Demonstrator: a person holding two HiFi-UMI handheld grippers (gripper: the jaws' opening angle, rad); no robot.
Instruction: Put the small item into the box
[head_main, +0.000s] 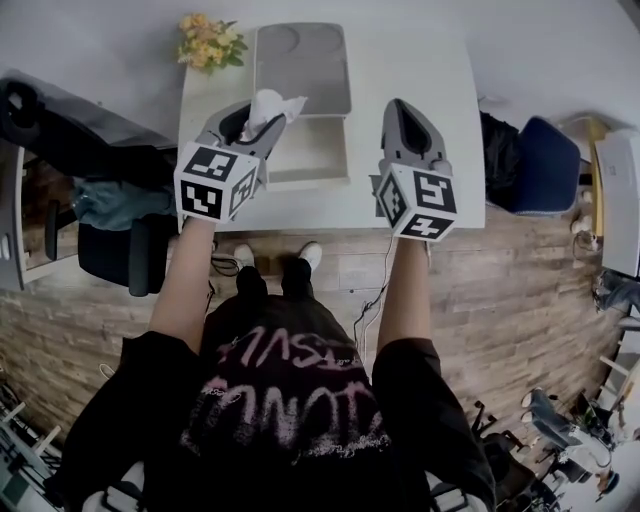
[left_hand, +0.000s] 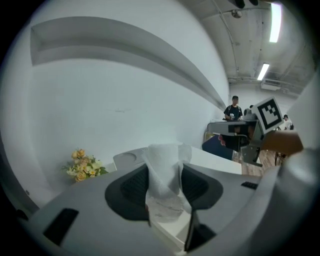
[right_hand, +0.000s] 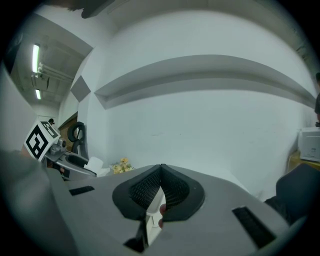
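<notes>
The left gripper (head_main: 250, 118) has the crumpled white tissue (left_hand: 164, 172) pinched between its jaws. The open box (head_main: 318, 160) lies just below and beyond them. The right gripper (right_hand: 159, 172) is closed and empty. The pick-up looks done; the drop is not yet made.

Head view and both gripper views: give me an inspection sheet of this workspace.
Surface: white table, mostly bare.
Job's things: white tissue is in the left gripper at the left edge of the open box, not yet inside.
Clutter: yellow flowers at the table's far left corner.
Grippers: left gripper is shut on the tissue; right gripper has its jaws together and is empty.
Cables: thin cable on the floor under the table.
Surroundings: black chair to the left, blue chair to the right, wood floor.
</notes>
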